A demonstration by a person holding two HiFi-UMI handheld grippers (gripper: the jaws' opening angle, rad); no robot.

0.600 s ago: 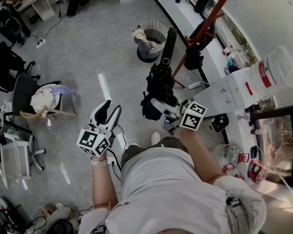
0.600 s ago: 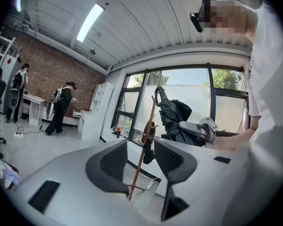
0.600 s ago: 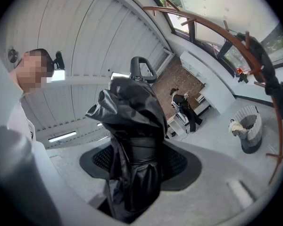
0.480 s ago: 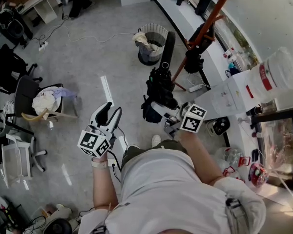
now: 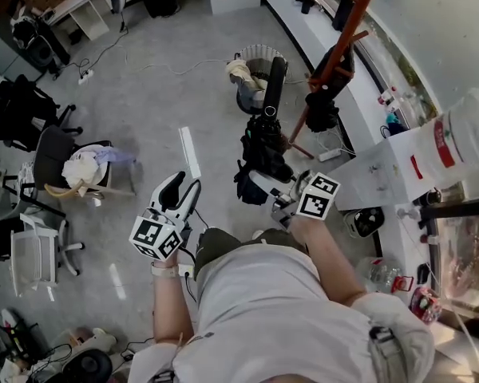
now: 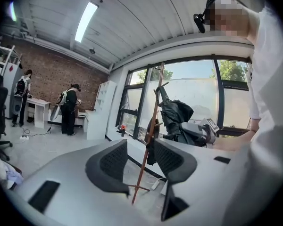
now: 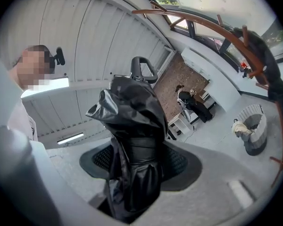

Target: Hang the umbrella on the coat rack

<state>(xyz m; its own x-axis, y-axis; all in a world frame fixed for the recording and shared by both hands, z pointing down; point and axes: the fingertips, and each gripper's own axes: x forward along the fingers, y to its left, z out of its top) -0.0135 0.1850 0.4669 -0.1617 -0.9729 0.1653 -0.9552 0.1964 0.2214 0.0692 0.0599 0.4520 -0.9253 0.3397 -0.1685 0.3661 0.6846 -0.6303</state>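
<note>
Head view looks down on a person (image 5: 271, 309) in a white shirt standing on a grey floor (image 5: 144, 94) with a gripper in each hand. The right gripper (image 5: 262, 175) has its fingers (image 7: 180, 161) clamped on the folded black umbrella (image 5: 263, 142). In the right gripper view the two ribbed fingers press the bunched, strapped canopy from either side. The curved handle (image 7: 141, 66) rises above the grip and the umbrella stands roughly upright. It is in the air in front of the person, near the red-brown coat rack (image 5: 335, 50) but apart from it. Seen from the head it lies to the left of the rack, clear of its pegs (image 7: 245, 36). A dark bag or garment (image 5: 323, 106) hangs partway down the rack; which of the two it is I cannot tell. The left gripper (image 5: 181, 183) is held out to the left of the umbrella, well apart from it, and its fingers (image 6: 114, 161) are spread with nothing between them. Through that gap the left gripper view shows the coat rack and, to its right, the umbrella in the other gripper. Beyond the umbrella a white mesh wastebasket (image 5: 259, 52) with crumpled material in it stands on the floor, close to the rack's feet. A white worktop (image 5: 291, 22) runs along the window behind the rack. An office chair (image 5: 52, 142) piled with cloths stands far to the left.
</note>
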